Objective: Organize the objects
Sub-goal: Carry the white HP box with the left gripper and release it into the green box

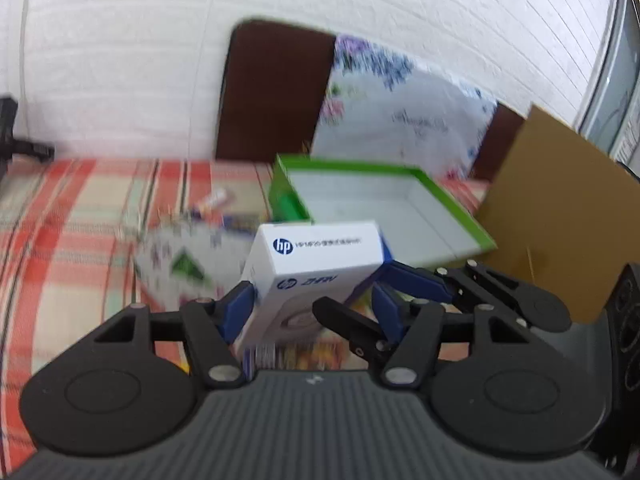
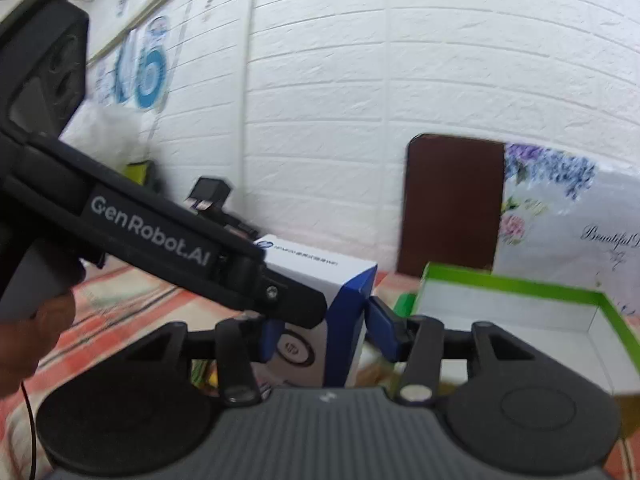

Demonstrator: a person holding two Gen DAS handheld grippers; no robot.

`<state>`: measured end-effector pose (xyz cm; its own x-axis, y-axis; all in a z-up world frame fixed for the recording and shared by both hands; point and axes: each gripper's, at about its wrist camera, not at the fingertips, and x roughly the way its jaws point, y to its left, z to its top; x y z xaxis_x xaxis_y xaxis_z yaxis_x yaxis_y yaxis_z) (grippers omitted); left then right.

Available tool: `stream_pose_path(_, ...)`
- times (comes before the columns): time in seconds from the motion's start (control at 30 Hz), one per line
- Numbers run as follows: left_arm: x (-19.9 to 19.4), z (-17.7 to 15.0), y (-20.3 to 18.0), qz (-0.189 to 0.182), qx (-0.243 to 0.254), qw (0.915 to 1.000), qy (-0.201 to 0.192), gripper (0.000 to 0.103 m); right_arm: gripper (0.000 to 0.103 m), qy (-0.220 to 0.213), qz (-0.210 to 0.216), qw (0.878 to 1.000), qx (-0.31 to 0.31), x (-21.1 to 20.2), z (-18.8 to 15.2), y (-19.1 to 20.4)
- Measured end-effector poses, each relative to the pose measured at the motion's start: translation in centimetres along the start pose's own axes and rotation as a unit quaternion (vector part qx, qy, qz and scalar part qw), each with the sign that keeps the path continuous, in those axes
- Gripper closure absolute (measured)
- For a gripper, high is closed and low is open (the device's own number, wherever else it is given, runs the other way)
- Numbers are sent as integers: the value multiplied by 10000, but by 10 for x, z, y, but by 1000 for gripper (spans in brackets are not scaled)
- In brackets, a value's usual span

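Note:
A white and blue HP box (image 1: 316, 256) hangs tilted above the plaid cloth, just in front of an open green box with a white inside (image 1: 456, 208). My left gripper (image 1: 312, 306) is shut on the HP box, with its blue pads at the box's two sides. My right gripper (image 1: 372, 292) reaches in from the right and grips the same box. In the right wrist view the HP box (image 2: 344, 312) sits between the blue pads of my right gripper (image 2: 324, 330). The left tool's black body (image 2: 152, 228) crosses in front from the left. The green box (image 2: 512, 284) lies just right.
A red plaid cloth (image 1: 72, 216) covers the surface. On it lie a printed packet (image 1: 180, 264) and a small tube (image 1: 216, 200). A brown chair back (image 1: 276, 92), a floral sheet (image 1: 400, 116) and a cardboard panel (image 1: 560, 208) stand behind. A hand (image 2: 24, 340) holds the left tool.

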<state>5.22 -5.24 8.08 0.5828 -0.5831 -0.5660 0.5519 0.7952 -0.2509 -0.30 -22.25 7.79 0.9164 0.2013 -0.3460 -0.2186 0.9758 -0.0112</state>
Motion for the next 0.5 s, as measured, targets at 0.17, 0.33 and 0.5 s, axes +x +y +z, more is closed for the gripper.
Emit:
stream_pose_path(0.17,-23,-27,14,-354,-57,9984,432,31,38,642,556,9963,147,-18,-37,3)
stream_pose_path(0.33,-30,-19,30,-712,-528,9947,513,28,35,924,571,9927,521,-16,-45,-18)
stream_pose_path(0.5,-41,-35,22,-1136,-305,9912,599,22,28,1055,660,9917,319,-24,-52,-1)
